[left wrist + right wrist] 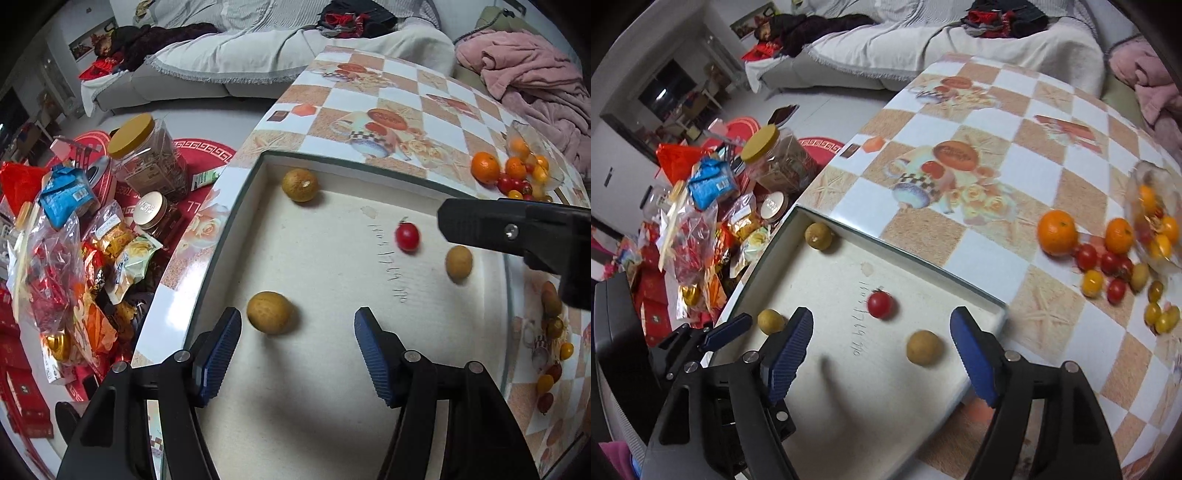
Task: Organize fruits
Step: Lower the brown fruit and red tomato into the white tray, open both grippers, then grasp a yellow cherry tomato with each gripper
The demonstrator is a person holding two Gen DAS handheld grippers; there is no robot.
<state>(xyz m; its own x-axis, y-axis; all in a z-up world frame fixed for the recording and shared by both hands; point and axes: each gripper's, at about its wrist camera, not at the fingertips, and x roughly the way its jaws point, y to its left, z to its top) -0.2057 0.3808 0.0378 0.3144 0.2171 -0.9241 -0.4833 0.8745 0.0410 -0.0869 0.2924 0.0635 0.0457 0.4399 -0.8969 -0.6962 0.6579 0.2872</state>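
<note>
1. Nearest the lens, the left gripper (297, 354) hung released over the shallow box lid (369, 173), blue pads spread wide and nothing between them.
2. Just ahead and slightly left of that gap lay a tan longan (269, 312); a clean pick looked to need a small shift left so the fruit sat centred before the pads closed gently, since a round fruit would likely roll away.
3. The right gripper (882, 345) was likewise released and empty above the same lid, with a second longan (923, 348) lying just inside its right pad.
4. Mid-tray rested a red cherry tomato (880, 304), and a third longan (819, 236) sat tucked in the far corner.
5. Beyond the lid, on the checked tablecloth (997, 155), two mandarins (1056, 232) and a scatter of red and yellow cherry tomatoes (1108, 271) waited, well apart from the tray.
6. Farthest right, a tipped glass bowl (1152, 218) held more small fruit; sorting seemed barely underway.
</note>
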